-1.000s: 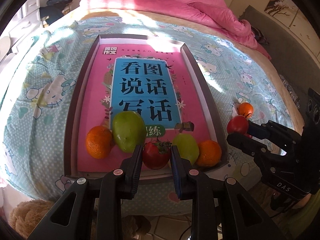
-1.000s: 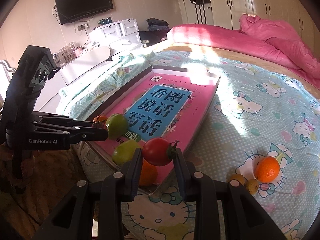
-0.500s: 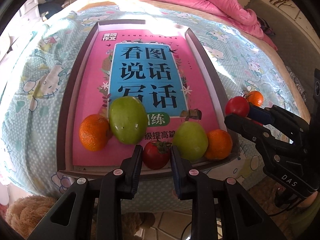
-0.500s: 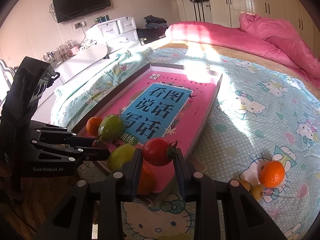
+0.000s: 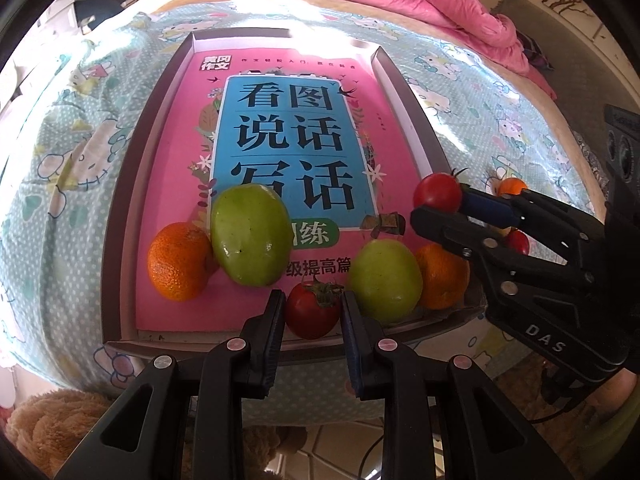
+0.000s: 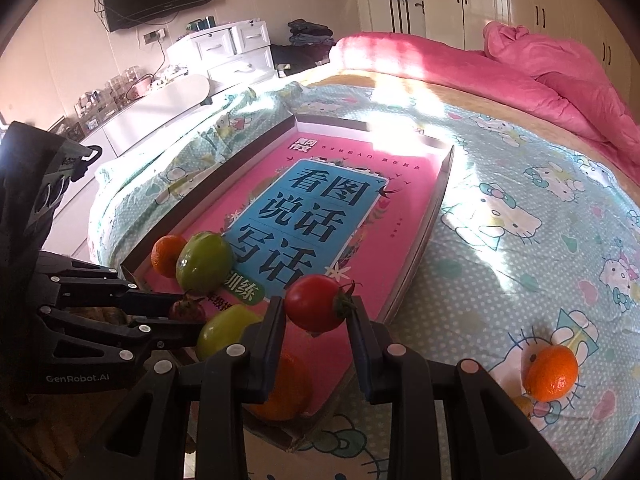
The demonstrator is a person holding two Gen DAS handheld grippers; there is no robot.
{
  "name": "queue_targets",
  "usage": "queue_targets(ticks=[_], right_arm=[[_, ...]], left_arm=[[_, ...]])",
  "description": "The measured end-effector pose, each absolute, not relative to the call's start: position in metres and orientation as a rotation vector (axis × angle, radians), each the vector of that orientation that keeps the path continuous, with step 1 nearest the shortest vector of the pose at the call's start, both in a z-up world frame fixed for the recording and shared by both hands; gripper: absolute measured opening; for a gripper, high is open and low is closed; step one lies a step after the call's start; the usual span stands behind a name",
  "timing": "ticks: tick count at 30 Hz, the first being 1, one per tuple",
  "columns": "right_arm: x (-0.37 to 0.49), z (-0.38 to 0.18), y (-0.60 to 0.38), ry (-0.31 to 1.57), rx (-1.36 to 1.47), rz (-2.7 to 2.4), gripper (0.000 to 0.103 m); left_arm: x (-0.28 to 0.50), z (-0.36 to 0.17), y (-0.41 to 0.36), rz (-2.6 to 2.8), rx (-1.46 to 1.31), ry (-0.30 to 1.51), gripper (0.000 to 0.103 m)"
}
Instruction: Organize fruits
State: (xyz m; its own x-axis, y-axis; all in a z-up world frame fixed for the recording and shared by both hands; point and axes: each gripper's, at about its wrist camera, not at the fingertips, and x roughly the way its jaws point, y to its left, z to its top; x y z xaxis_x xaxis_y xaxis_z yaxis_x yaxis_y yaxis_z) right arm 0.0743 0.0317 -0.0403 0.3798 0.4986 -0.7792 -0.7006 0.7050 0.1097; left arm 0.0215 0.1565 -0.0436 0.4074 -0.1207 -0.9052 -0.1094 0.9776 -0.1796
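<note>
both pairs of tongs are closed on a tomato. the left gripper (image 5: 312,312) pinches a red tomato (image 5: 311,311) low over the near edge of the tray (image 5: 120,216), between the two green fruits, and whether it already rests on the pink book cover (image 5: 256,80) i cannot tell. the right gripper (image 6: 317,310) holds a second tomato (image 6: 316,303) in the air above the tray's near right corner, stem pointing toward one pad. in the tray a large green fruit (image 5: 250,236) leans against an orange (image 5: 178,261) on the left, and a smaller green fruit (image 5: 385,281) sits touching another orange (image 5: 442,276) on the right. one more orange (image 6: 552,372) lies on the bedsheet (image 6: 540,220), well apart from the tray. the tomatoes look light, smooth and thin-skinned, likely to bruise or split under a hard squeeze and to slip if the grip is loose, so a gentle hold across the widest middle, clear of the stem, seems best. round fruit on a glossy cover over a soft bed will probably roll when let go, so setting each one against a neighbour would steady it.
</note>
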Motion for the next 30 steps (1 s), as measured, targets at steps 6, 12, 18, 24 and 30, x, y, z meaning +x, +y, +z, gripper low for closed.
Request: queue_targets(ticks=[6, 12, 18, 24, 30], right_arm=[[0.078, -0.049, 0.04, 0.917, -0.289, 0.779, 0.032], [0.086, -0.053, 0.047, 0.936, -0.307, 0.779, 0.032], [0.09, -0.054, 0.045, 0.96, -0.272, 0.781, 0.032], [0.09, -0.055, 0.041, 0.968, -0.248, 0.79, 0.032], [0.09, -0.054, 0.038, 0.968, -0.235, 0.79, 0.032]], left_arm=[[0.023, -0.045, 0.156, -0.006, -0.227, 1.159, 0.028], [0.025, -0.047, 0.157, -0.004, -0.228, 1.163, 0.028], [0.027, -0.049, 0.157, -0.002, -0.229, 1.165, 0.028], [0.029, -0.05, 0.157, -0.001, -0.227, 1.166, 0.028], [0.03, -0.05, 0.157, -0.003, -0.23, 1.167, 0.028]])
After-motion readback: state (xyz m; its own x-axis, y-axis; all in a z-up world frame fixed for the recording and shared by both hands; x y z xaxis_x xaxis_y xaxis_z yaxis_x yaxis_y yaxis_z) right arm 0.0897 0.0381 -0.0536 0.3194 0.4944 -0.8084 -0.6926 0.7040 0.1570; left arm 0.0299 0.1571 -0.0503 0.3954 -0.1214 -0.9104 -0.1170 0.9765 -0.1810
